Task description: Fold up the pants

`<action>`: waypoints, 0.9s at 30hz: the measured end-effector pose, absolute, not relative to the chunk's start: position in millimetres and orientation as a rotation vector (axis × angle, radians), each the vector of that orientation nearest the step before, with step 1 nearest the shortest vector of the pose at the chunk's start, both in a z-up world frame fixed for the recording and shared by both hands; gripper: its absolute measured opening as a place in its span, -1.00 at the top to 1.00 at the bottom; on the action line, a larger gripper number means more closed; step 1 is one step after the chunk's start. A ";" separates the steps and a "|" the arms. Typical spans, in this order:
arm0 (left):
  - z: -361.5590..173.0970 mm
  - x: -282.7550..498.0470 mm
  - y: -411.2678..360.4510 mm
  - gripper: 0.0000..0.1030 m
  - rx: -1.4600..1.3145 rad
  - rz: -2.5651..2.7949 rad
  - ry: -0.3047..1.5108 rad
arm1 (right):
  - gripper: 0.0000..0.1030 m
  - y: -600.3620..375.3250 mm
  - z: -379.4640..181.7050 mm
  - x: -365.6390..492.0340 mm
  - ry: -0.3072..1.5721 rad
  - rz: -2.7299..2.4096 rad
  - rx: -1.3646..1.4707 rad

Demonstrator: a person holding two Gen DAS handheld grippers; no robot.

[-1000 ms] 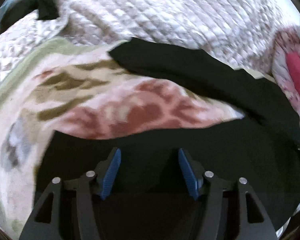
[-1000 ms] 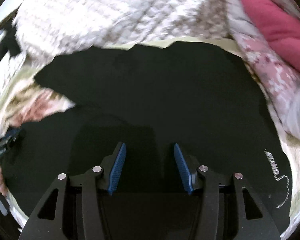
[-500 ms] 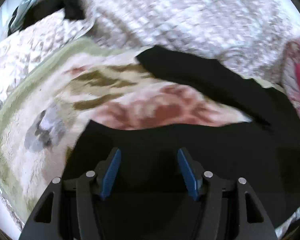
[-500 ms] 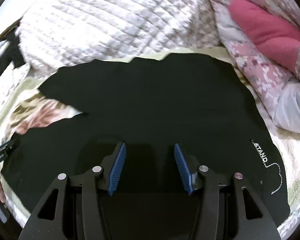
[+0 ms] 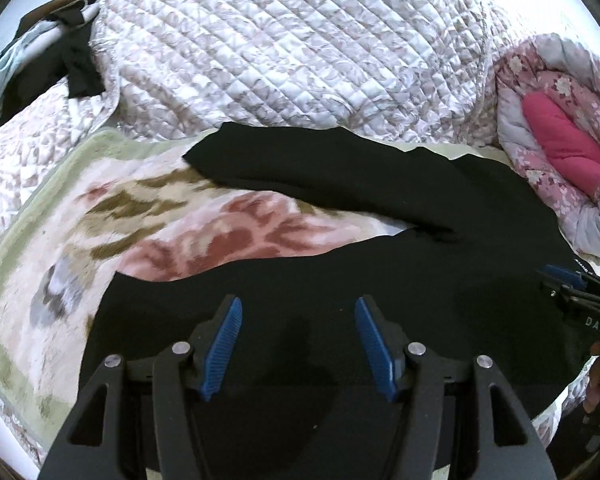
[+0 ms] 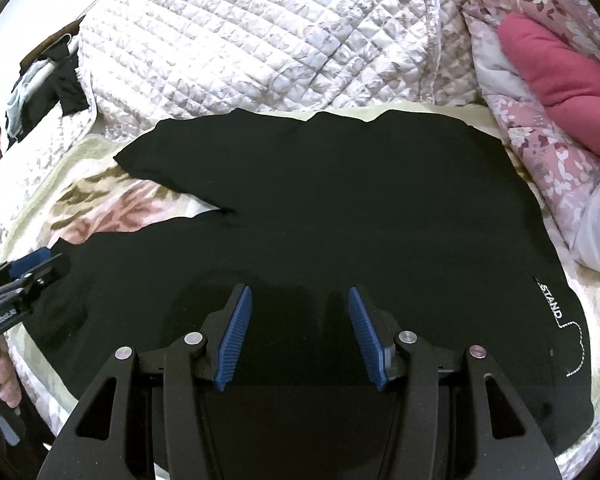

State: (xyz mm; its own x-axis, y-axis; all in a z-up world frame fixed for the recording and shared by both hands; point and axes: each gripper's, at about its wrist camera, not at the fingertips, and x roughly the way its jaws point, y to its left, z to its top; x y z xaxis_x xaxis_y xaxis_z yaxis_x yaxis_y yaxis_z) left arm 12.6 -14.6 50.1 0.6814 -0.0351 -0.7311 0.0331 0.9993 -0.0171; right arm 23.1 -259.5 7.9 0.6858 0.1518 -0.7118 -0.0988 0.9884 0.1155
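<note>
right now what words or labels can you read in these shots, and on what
"STAND" in white letters on the black fabric pants, above a dotted white line.
"DAS" in pale letters on the black body of the right hand-held gripper, cut off at the frame edge.
White lettering on the left hand-held gripper: too blurred to read.

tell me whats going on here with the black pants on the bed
A person holds a tool in each hand over black pants spread on a floral blanket on the bed. The left tool hangs above the near leg, the right tool above the waist end. Both stand open with no cloth between the pads. The two legs lie apart in a V, so no fold shows yet.
</note>
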 end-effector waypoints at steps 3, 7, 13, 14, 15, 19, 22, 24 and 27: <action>46.9 21.8 -19.2 -0.21 0.009 -0.050 0.832 | -0.08 -259.2 6.7 28.5 0.823 0.147 0.071; 43.0 38.9 -22.8 -0.21 0.021 -0.076 0.856 | -0.12 -261.0 12.7 44.2 0.837 0.169 0.051; 46.9 83.4 -28.1 -0.21 0.058 -0.135 0.852 | -0.22 -276.6 25.9 87.2 0.831 0.200 0.018; 47.5 93.0 -28.2 -0.21 0.059 -0.144 0.850 | -0.22 -280.0 27.7 97.0 0.830 0.196 0.009; 48.1 105.2 -28.2 -0.21 0.062 -0.144 0.848 | -0.22 -283.8 29.6 107.9 0.826 0.196 -0.002; 47.1 150.7 -25.9 -0.21 0.047 -0.148 0.848 | -0.24 -295.5 34.6 146.1 0.824 0.206 -0.033; 44.1 186.8 -27.4 -0.22 0.039 -0.145 0.853 | -0.24 -304.6 37.8 176.7 0.812 0.195 -0.093; 41.4 207.0 -31.9 -0.22 0.052 -0.151 0.851 | -0.24 -310.0 38.1 197.7 0.808 0.191 -0.137; 37.6 233.4 -39.1 -0.24 0.062 -0.159 0.849 | -0.25 -319.8 36.4 226.2 0.813 0.166 -0.174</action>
State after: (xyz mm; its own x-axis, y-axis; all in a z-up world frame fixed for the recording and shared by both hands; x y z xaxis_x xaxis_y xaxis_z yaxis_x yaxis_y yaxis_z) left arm 233.4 -39.1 37.6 0.6495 -0.1148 -0.7517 0.1640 0.9864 -0.0089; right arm 226.2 -319.8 36.4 0.6762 0.0803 -0.7323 -0.2130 0.9729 -0.0901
